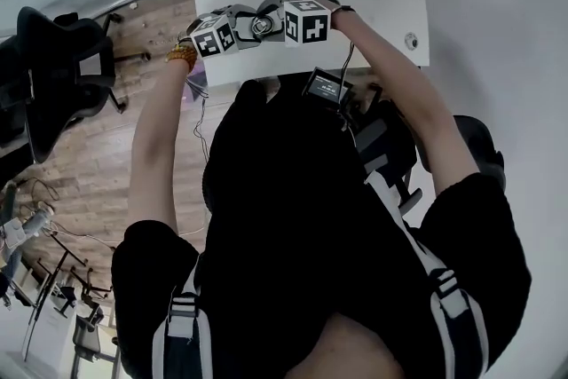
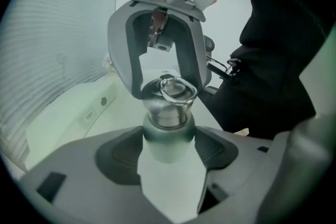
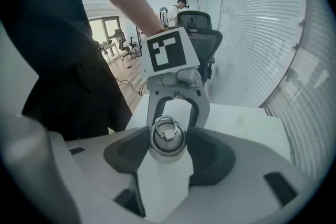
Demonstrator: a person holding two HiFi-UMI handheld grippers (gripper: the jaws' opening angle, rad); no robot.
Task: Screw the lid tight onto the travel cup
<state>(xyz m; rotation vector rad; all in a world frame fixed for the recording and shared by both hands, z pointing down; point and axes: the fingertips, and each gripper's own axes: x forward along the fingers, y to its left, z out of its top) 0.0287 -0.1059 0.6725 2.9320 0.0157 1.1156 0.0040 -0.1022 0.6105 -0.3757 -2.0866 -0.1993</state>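
**Both grippers on the cup**

Your left gripper (image 2: pixel 168 162), jaws wide, presses its pads on the pale body of the travel cup (image 2: pixel 167 139). Your right gripper (image 3: pixel 168 157), narrower, clamps the metal lid (image 3: pixel 167 136) atop it, above the white table (image 3: pixel 247 123).

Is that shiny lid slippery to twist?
Probably a bit: the lid looks like smooth polished metal, so the right gripper may slip on it. It looks stiff, so squeezing shouldn't dent it. Its ring might flop about.
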